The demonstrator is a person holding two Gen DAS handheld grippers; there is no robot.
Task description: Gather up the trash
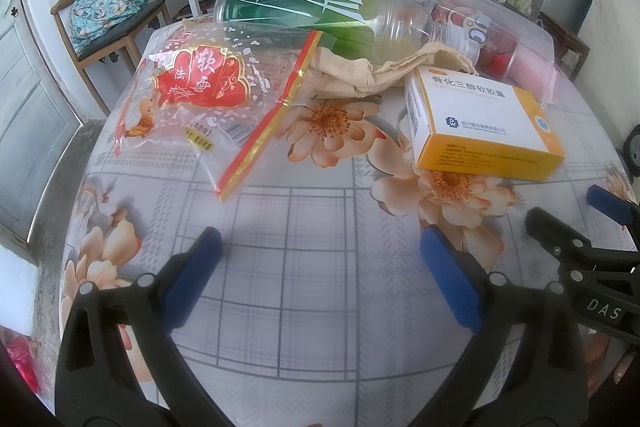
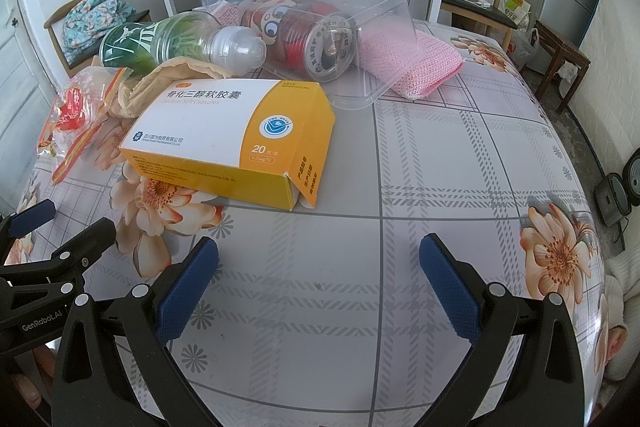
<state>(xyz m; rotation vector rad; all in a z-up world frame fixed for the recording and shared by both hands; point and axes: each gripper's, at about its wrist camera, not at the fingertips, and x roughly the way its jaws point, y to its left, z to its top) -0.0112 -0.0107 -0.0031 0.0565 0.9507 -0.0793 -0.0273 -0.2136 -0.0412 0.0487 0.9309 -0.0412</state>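
Left gripper (image 1: 320,283) jaws spread wide, empty, hovers over bare tablecloth (image 1: 280,227). Right gripper (image 2: 320,287) likewise wide, empty, just beside left. Trash clustered ahead at table's far side: medicine box (image 2: 228,135) nearest right gripper, snack bag (image 1: 192,95) ahead-left of left gripper, green bottle (image 1: 304,15) lying on crumpled brown paper (image 1: 360,71), red can (image 2: 304,39) under clear plastic tub (image 2: 360,27), pink cloth (image 2: 416,63). Likely step: first pick. Advice: take box across short sides, open flap away; pinch bag at red sealed edge.

Left gripper (image 1: 320,259): black plastic frame, blue textured pads (image 1: 192,279), silver rivets. Right gripper (image 2: 320,263): identical; "GenRobot.AI" and "DAS" lettering; white sleeve (image 2: 624,291).
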